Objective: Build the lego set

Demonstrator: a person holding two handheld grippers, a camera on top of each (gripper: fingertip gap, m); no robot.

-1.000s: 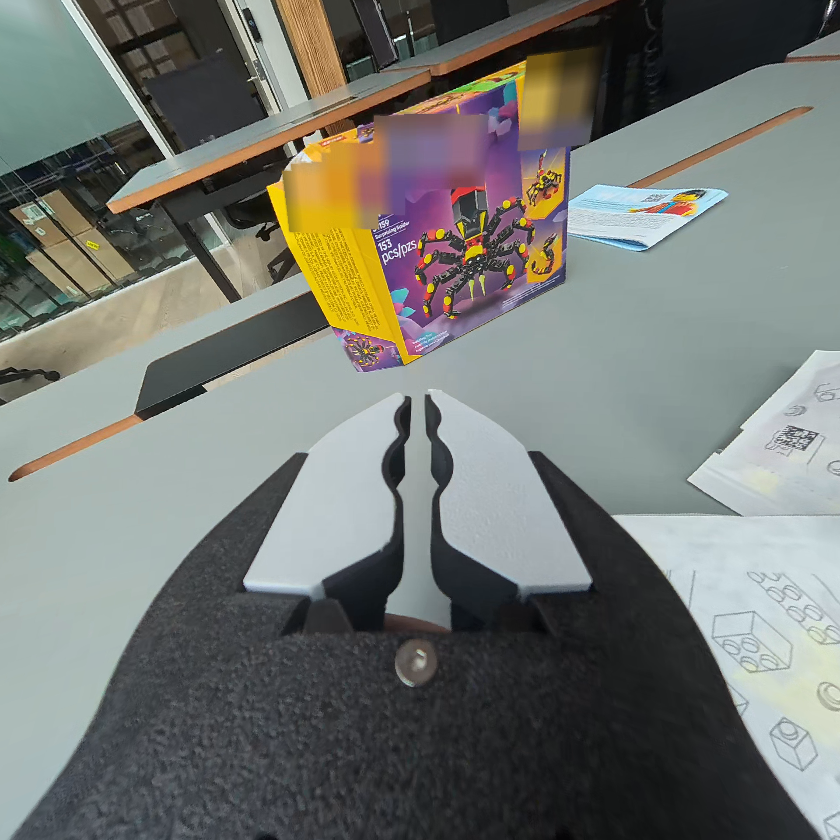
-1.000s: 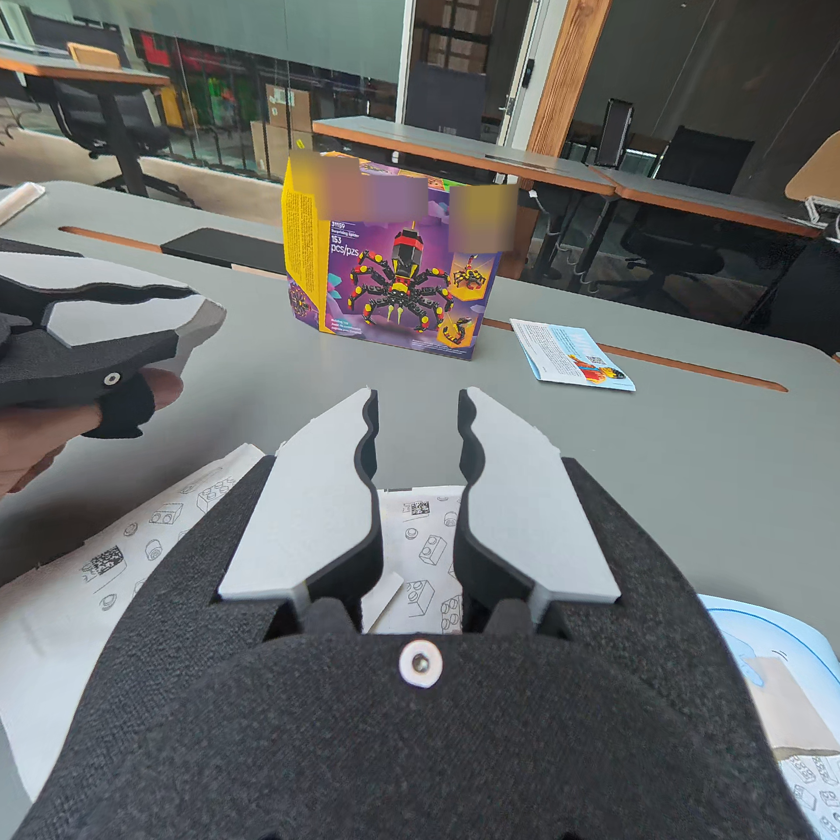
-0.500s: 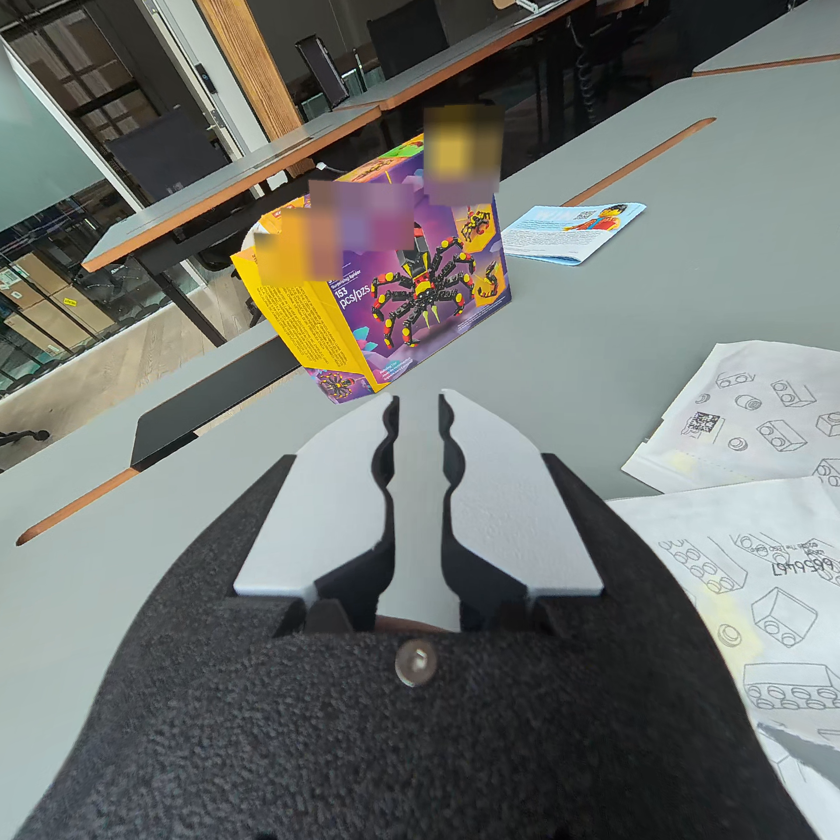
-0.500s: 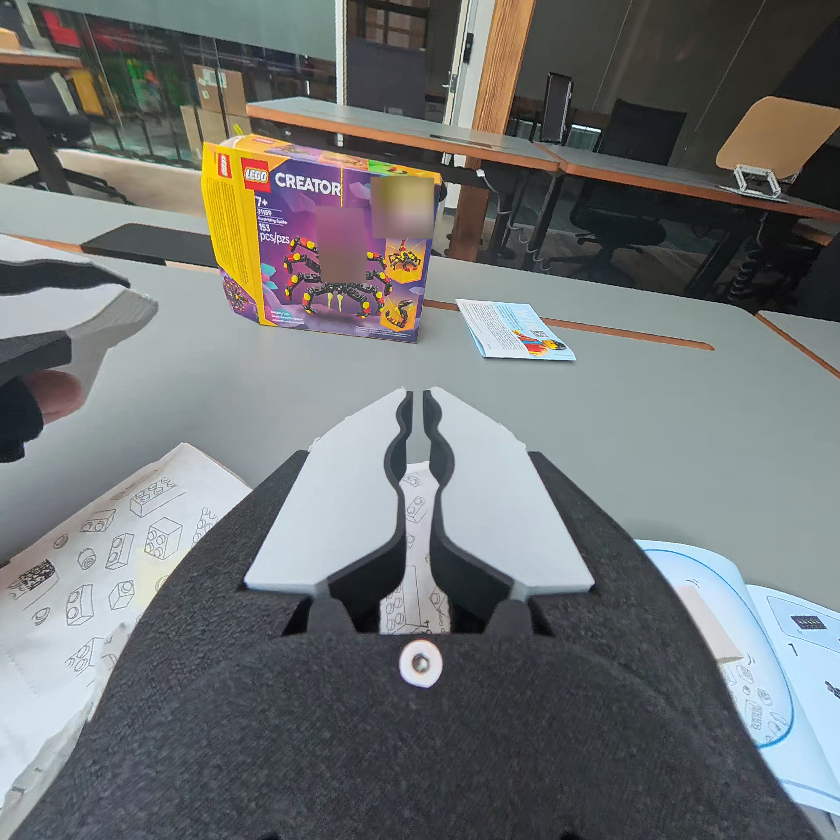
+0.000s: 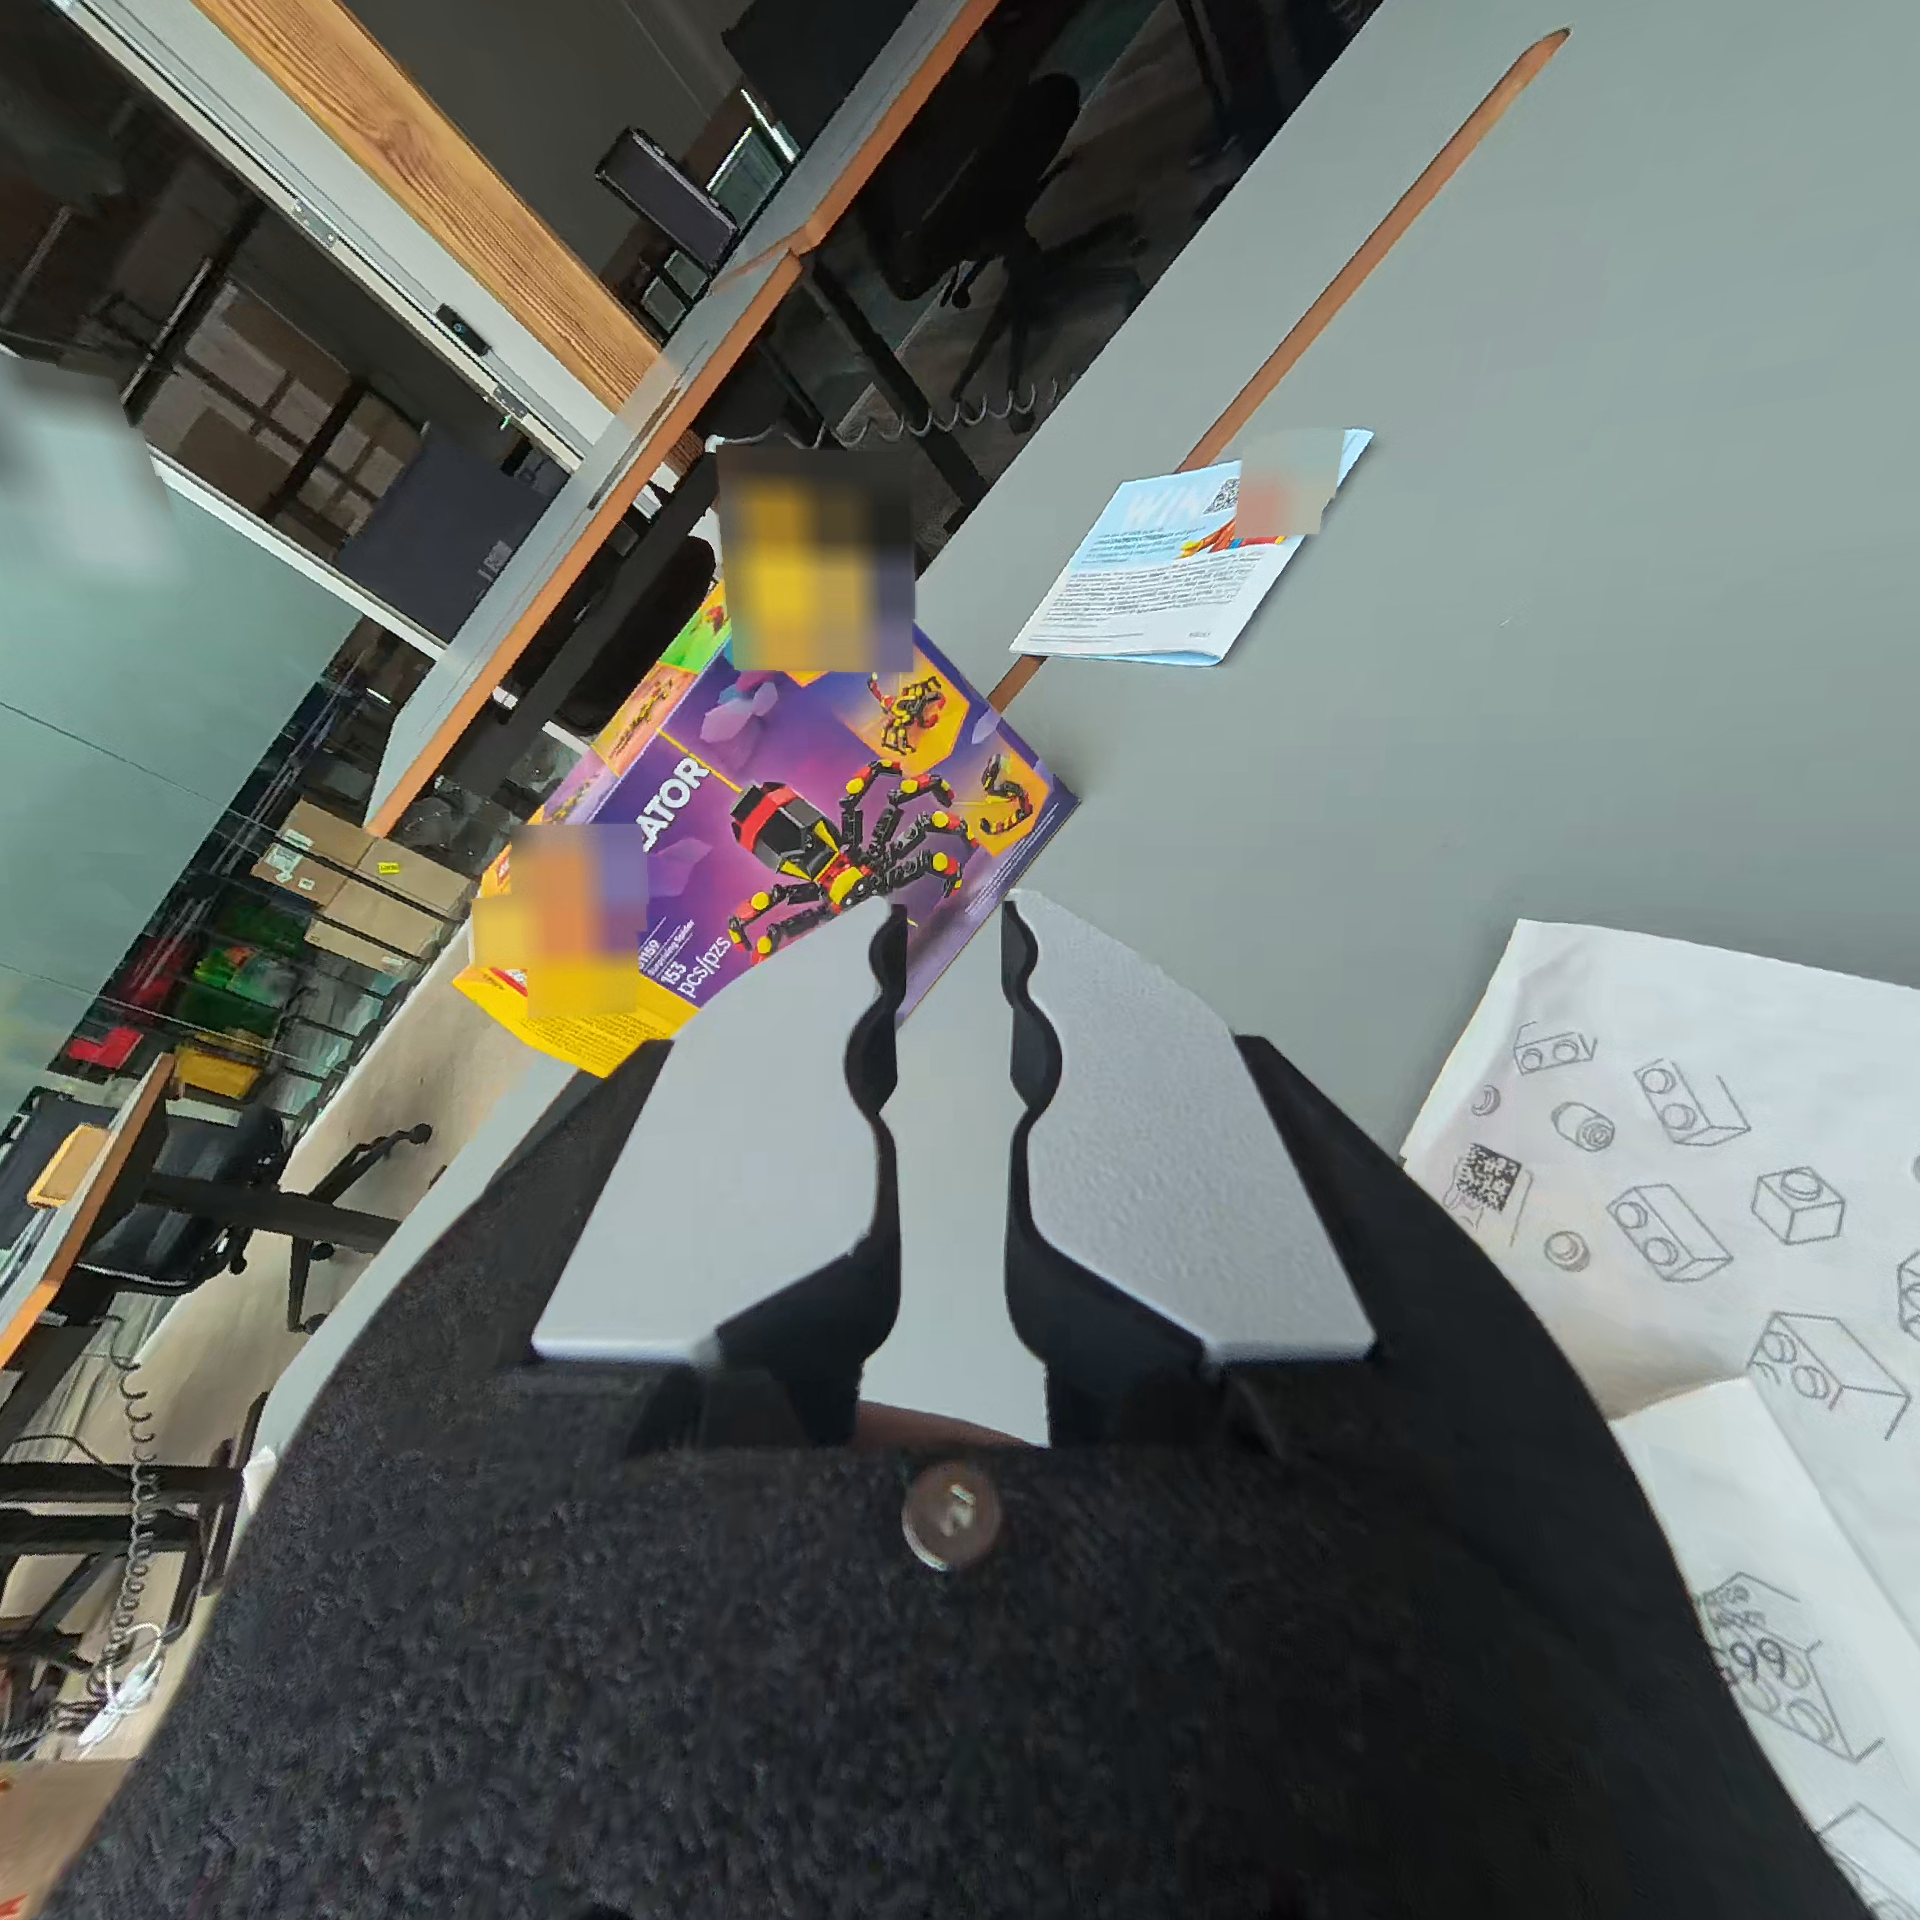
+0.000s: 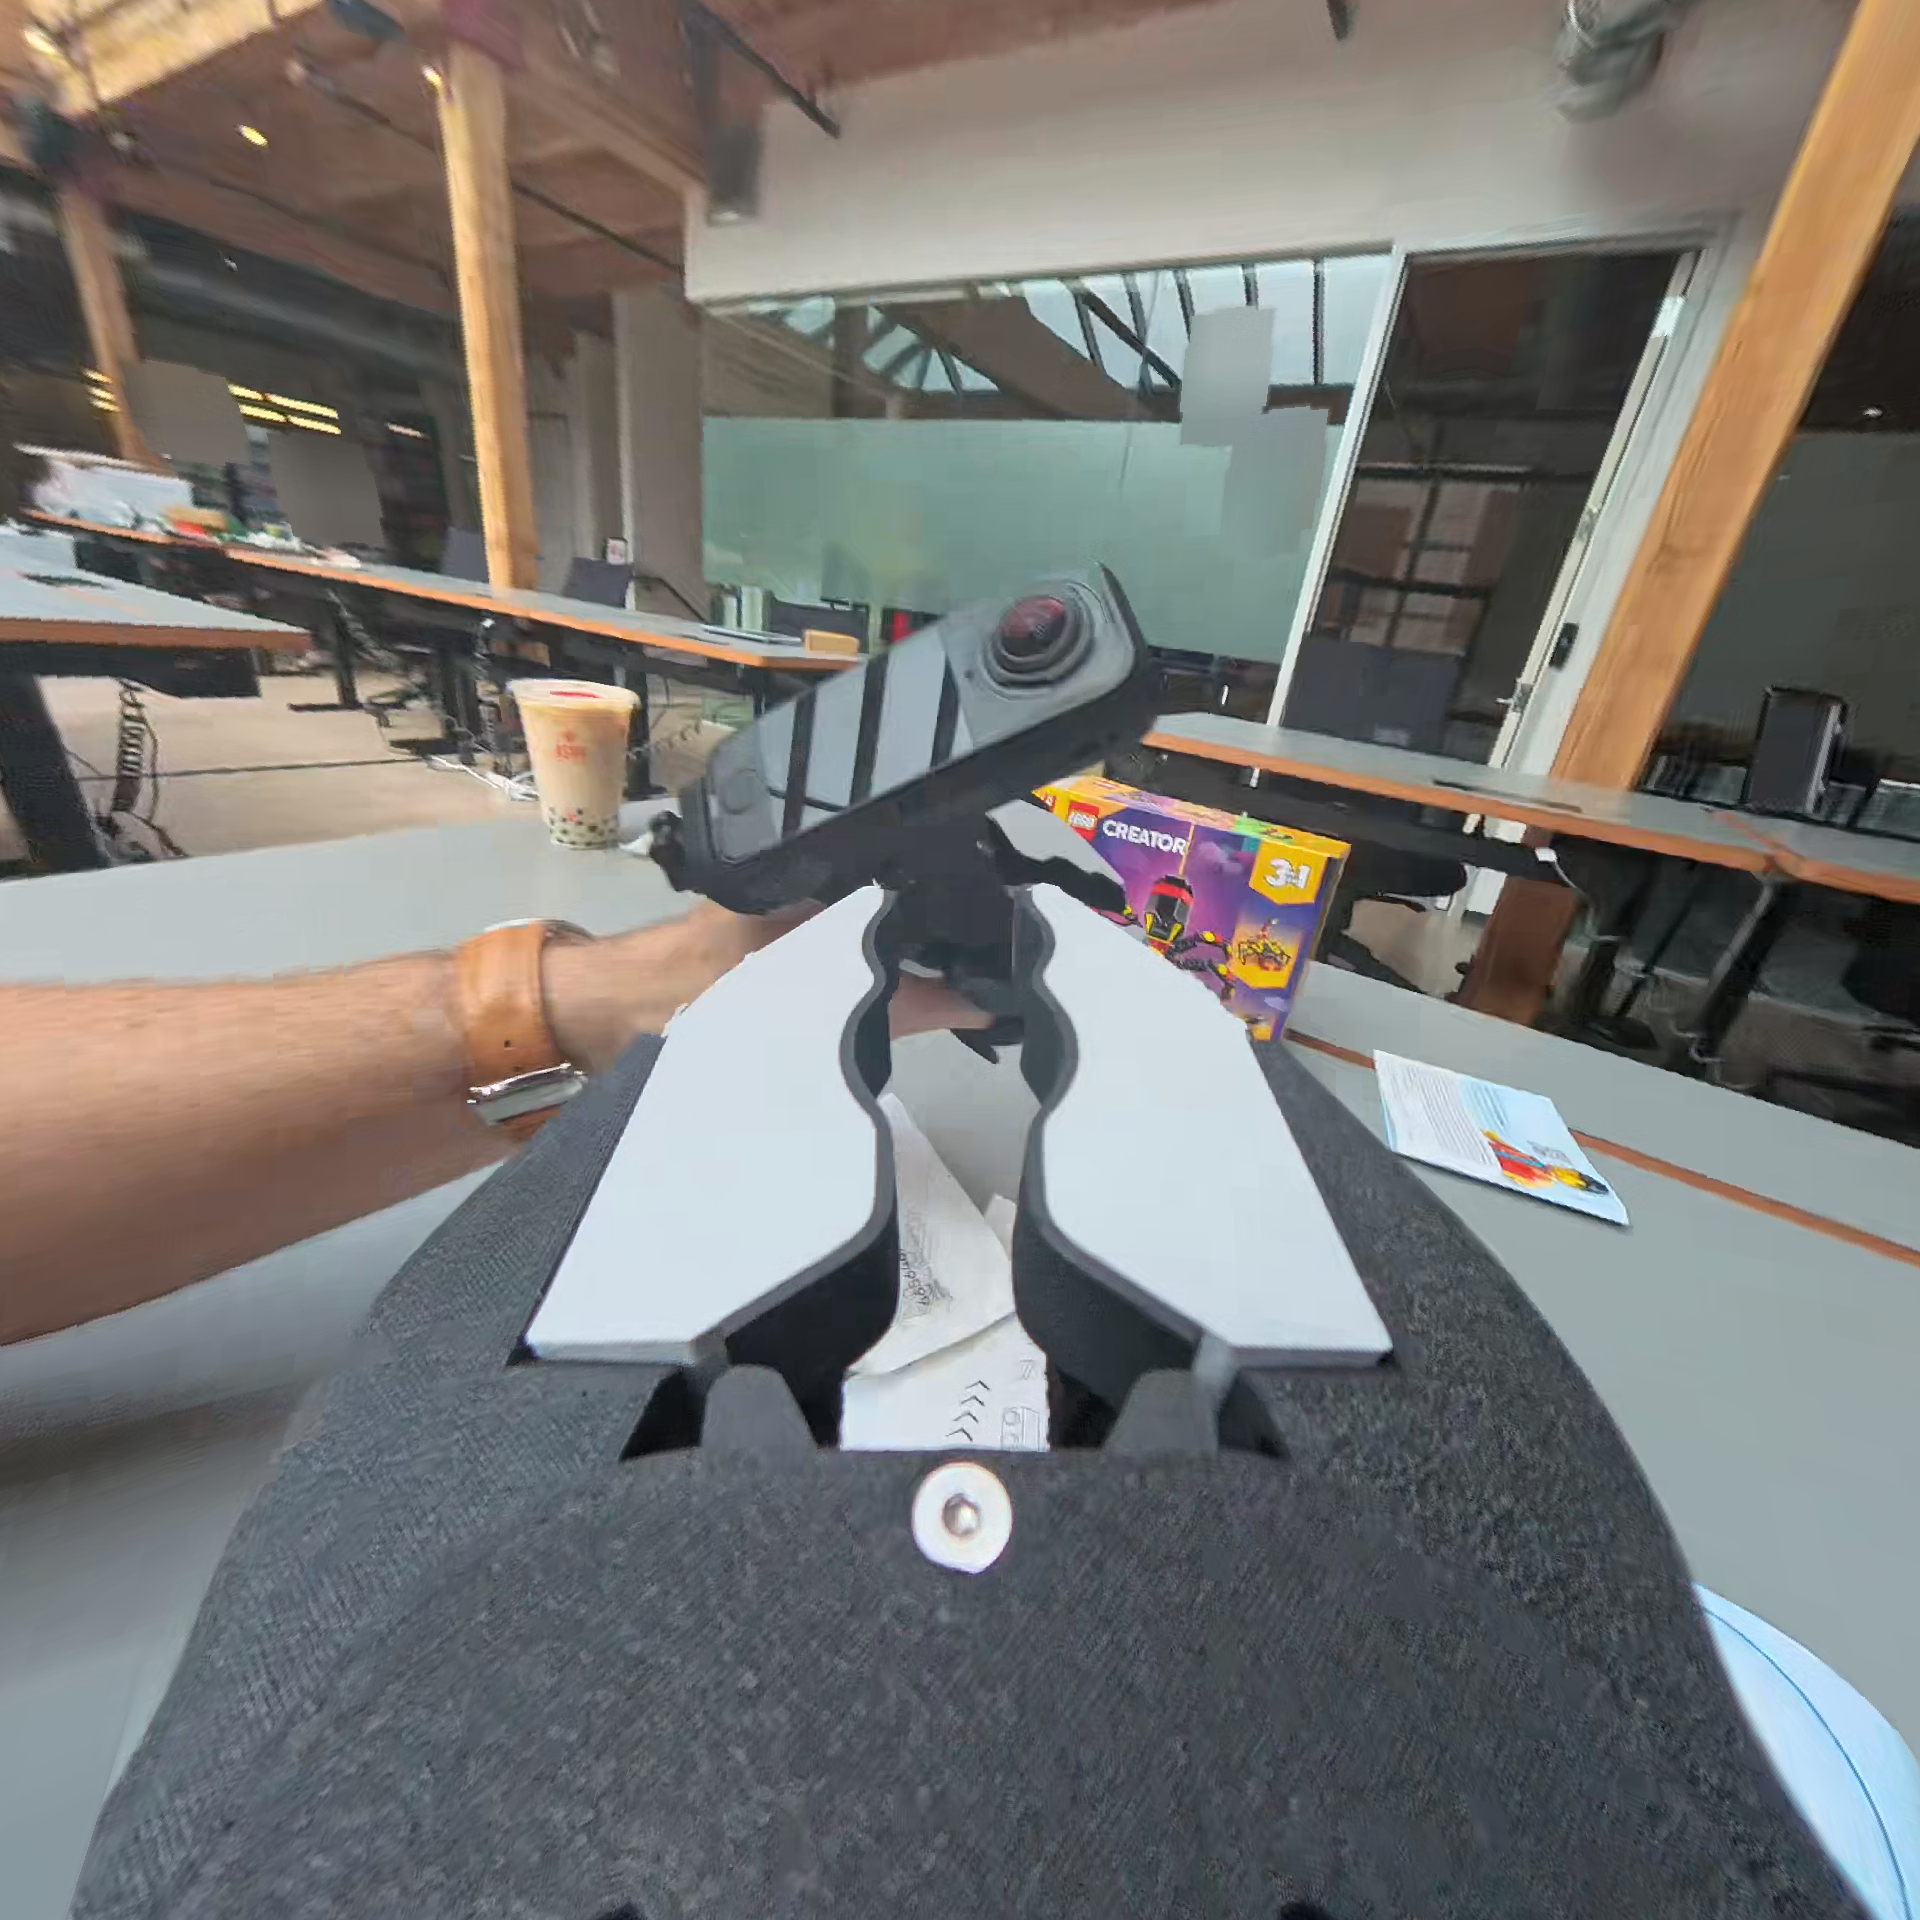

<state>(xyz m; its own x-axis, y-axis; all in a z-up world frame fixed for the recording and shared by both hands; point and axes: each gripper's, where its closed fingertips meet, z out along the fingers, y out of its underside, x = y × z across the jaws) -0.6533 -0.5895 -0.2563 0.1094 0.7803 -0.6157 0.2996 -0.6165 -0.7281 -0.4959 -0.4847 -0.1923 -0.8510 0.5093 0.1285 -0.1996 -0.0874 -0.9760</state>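
The purple and yellow Lego box (image 5: 831, 831) stands on the grey table (image 5: 1455, 831), beyond my left gripper (image 5: 951, 914). That gripper is tilted, slightly open and empty above the table. White paper parts bags (image 5: 1683, 1195) printed with brick drawings lie to its right. My right gripper (image 6: 951, 904) is slightly open and empty, held above a paper bag (image 6: 935, 1247). In the right wrist view the left gripper with its black camera (image 6: 914, 727) is held just ahead, in front of the box (image 6: 1226, 894). No loose bricks show.
A person's forearm with a brown watch strap (image 6: 499, 1029) reaches in from the left. A blue leaflet (image 5: 1184, 561) lies beyond the box, also in the right wrist view (image 6: 1486, 1132). A drink cup (image 6: 577, 758) stands far left. A light blue booklet (image 6: 1849, 1745) lies near right. There is about 20 cm between the tips of the two grippers.
The left gripper has rolled to a tilt and opened a little. The right gripper has swung up and left, and its jaws, nearly shut half a second ago, have parted again.
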